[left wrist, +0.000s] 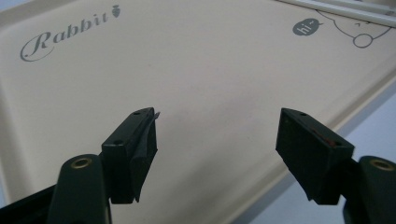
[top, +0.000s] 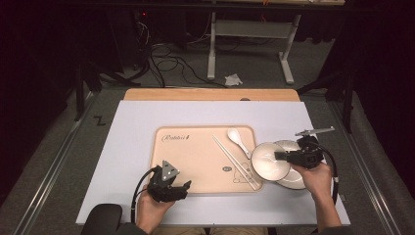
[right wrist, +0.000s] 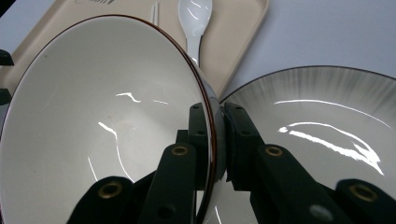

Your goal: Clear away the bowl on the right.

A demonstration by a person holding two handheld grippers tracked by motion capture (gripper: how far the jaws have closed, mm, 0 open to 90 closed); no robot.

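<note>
High view: a pale grey mat covers the table, and on it lies a beige rectangular plastic tray printed with the word "Rabbit" and a small cartoon figure. A pair of white chopsticks lies diagonally on the tray's right half, with a white ceramic soup spoon just beyond them. The right gripper clamps the right-hand rim of a white ceramic bowl with a dark brown rim, which sits over the tray's right edge and overlaps a white round plate with grey radial streaks on the mat beside the tray. The left gripper is held at the tray's near edge, left of centre. Left gripper view: the two black jaws stand wide apart with nothing between them — released — above the bare tray surface; the chopsticks cross the far upper right corner. Right gripper view: the jaws are closed on the bowl's rim, one jaw inside the wall and one outside; the plate lies just beyond to the right, and the spoon rests on the tray behind the bowl.
</note>
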